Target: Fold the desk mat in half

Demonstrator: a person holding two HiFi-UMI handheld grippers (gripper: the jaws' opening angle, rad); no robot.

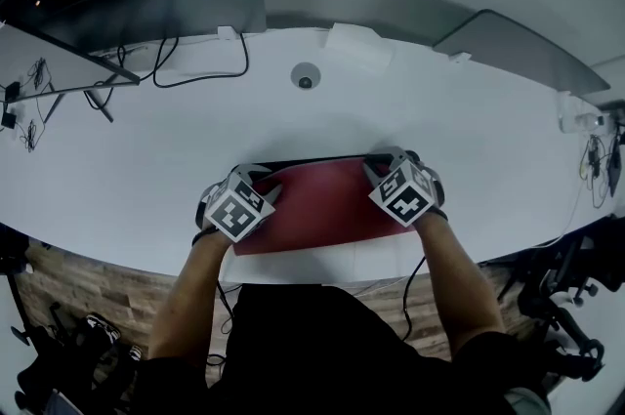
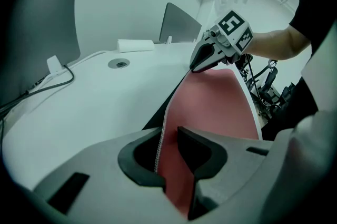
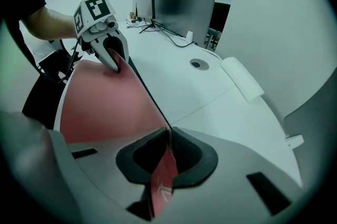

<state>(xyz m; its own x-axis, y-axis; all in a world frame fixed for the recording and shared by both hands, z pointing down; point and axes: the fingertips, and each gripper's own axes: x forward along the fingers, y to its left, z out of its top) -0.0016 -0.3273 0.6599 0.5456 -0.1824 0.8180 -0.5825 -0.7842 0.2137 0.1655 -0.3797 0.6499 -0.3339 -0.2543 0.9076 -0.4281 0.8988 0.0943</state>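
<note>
Red on top and black underneath, the desk mat [image 1: 317, 203] lies at the near edge of the white bench [image 1: 146, 159], directly in front of the person. Its far long edge is raised off the bench, with the black underside showing below it.

The left tool [image 2: 168, 132] is clamped on that edge at the left corner. The right tool [image 3: 167, 134] is clamped on it at the right corner, and a pale logo on the mat shows between its jaws.

Farther back, well apart from the mat, a round cable port [image 1: 305, 77] is set into the bench. A white block [image 1: 356, 47] lies just past it. To the left, a black cable [image 1: 200, 76] loops below a dark grey screen [image 1: 156, 8]. A second grey panel [image 1: 518, 47] stands at the far right.

In the head view, the tools' marker cubes and the person's forearms cover the mat's corners and part of its sides. Whether another layer of mat lies under the raised edge cannot be told. Dark gear on the wooden floor [image 1: 78, 286] on both sides is too dim to identify.
</note>
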